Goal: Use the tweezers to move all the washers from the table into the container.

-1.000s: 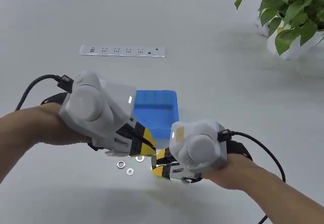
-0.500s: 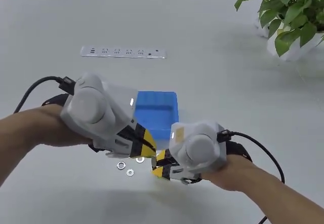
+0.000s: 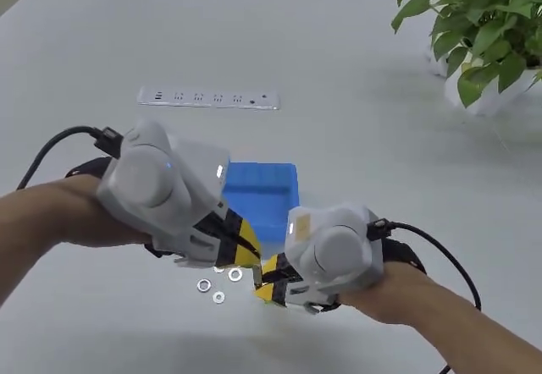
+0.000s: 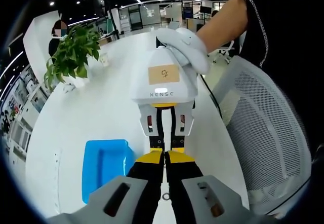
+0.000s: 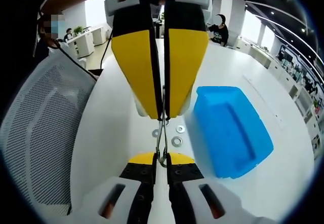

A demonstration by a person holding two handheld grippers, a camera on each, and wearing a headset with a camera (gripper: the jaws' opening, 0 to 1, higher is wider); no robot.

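Three small steel washers (image 3: 219, 297) lie on the white table just in front of the blue container (image 3: 262, 171). My left gripper (image 3: 246, 255) and right gripper (image 3: 269, 283) meet tip to tip right above them. In the right gripper view, thin metal tweezers (image 5: 161, 133) run from my right gripper (image 5: 162, 159) up into the yellow jaws of my left gripper (image 5: 162, 115). Both are shut on the tweezers. The washers (image 5: 176, 141) lie under them, beside the container (image 5: 230, 127). In the left gripper view, my left gripper (image 4: 165, 155) faces the right gripper (image 4: 164, 144), with a washer (image 4: 166, 196) below.
A white power strip (image 3: 207, 98) lies farther back on the table. A potted plant (image 3: 483, 27) stands at the far right corner. A grey mesh chair (image 4: 263, 133) is at the table's near edge. Cables trail from both grippers.
The head camera has tipped, so the whole picture sits lower. The grippers stay jaw to jaw over the washers; the left one now uncovers the nearest washer a little more.
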